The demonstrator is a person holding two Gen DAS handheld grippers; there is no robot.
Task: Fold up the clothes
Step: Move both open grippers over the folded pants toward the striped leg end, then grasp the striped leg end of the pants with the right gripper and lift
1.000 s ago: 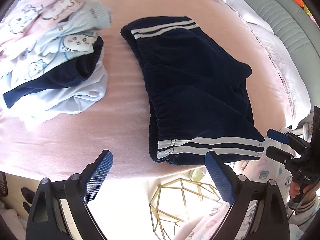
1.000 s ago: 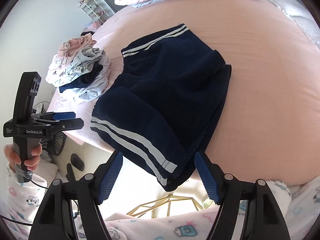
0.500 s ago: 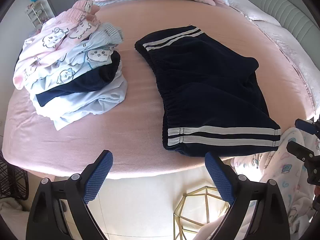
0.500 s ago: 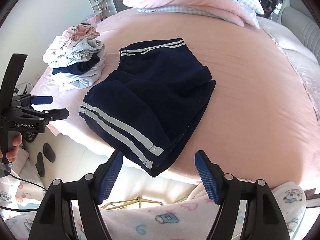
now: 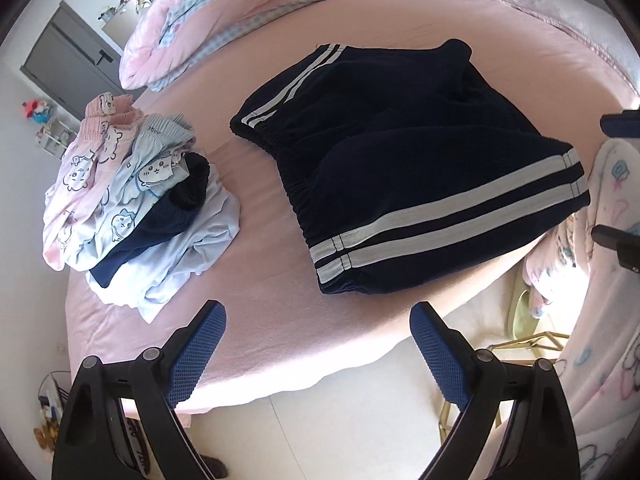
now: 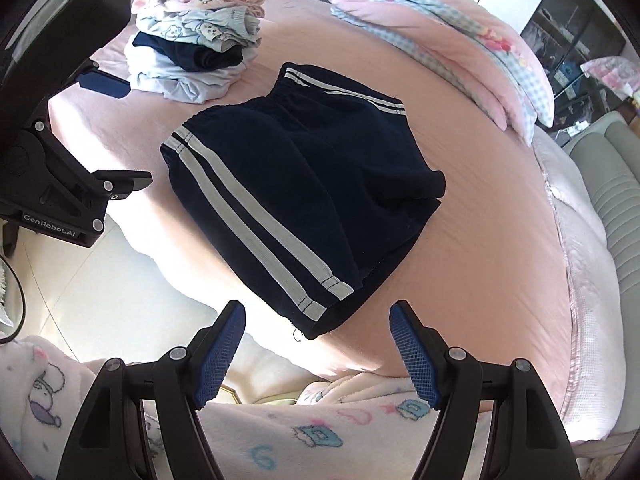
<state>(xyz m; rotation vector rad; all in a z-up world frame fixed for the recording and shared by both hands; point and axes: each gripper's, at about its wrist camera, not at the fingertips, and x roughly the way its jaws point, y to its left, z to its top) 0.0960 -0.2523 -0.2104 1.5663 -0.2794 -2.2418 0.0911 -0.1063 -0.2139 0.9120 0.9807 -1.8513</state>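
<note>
The navy striped shorts (image 5: 420, 168) lay folded on the pink bed (image 5: 280, 300), pile of folded clothes (image 5: 132, 208) at nine o'clock; both left gripper (image 5: 318, 354) and right gripper (image 6: 318, 350) hovered fingers apart, empty, best pinching near corners together

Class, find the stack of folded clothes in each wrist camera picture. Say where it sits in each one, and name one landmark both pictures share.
Left wrist view: the stack of folded clothes lies at the left, on the pink bed.
Right wrist view: the stack lies at the upper left, beyond the left gripper.
Shared landmark: the navy shorts with white stripes, beside the stack in both.
</note>
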